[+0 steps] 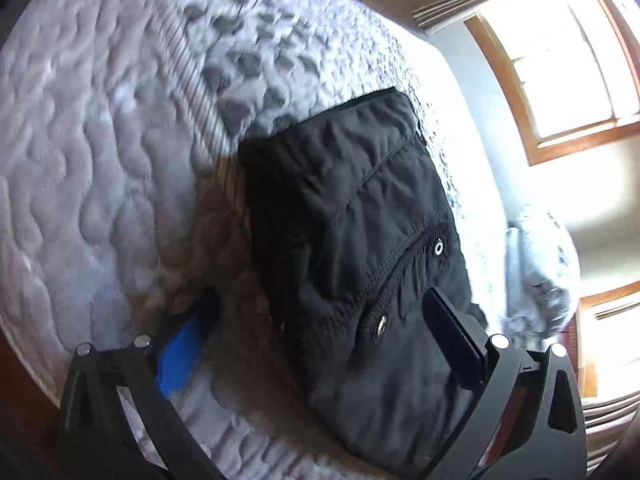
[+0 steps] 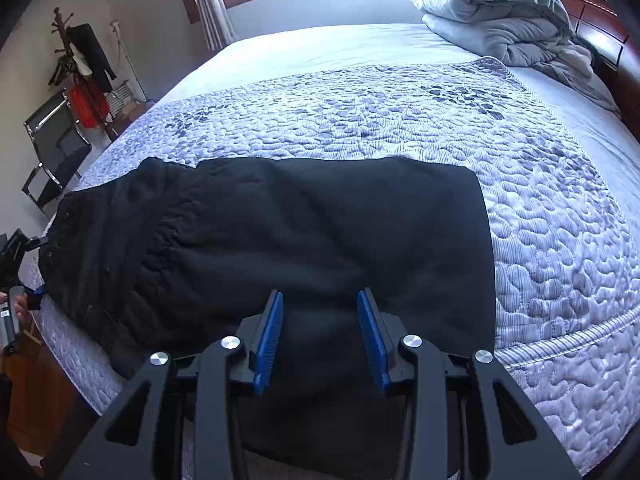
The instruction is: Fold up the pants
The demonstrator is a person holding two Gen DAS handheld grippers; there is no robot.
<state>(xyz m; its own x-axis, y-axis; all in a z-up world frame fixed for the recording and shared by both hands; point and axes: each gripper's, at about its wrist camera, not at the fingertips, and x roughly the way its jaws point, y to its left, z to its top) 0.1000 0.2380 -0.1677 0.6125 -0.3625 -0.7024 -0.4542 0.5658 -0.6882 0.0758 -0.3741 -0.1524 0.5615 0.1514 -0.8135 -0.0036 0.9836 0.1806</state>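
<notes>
Pants [image 2: 304,248] near edge behind right gripper [image 2: 320,340]

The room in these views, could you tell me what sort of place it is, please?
Most likely a bedroom: a wide bed with a quilted cover, a bundled grey duvet by the headboard, and a coat stand in the corner.

The pants [image 2: 304,236] lie flat across the near edge of the bed [image 2: 560,216], waistband toward the left; a bundled duvet [image 2: 496,12] sits at the far right corner; a chair [image 2: 56,148] and coat stand [image 2: 80,64] stand left of the bed (against the wall)
</notes>
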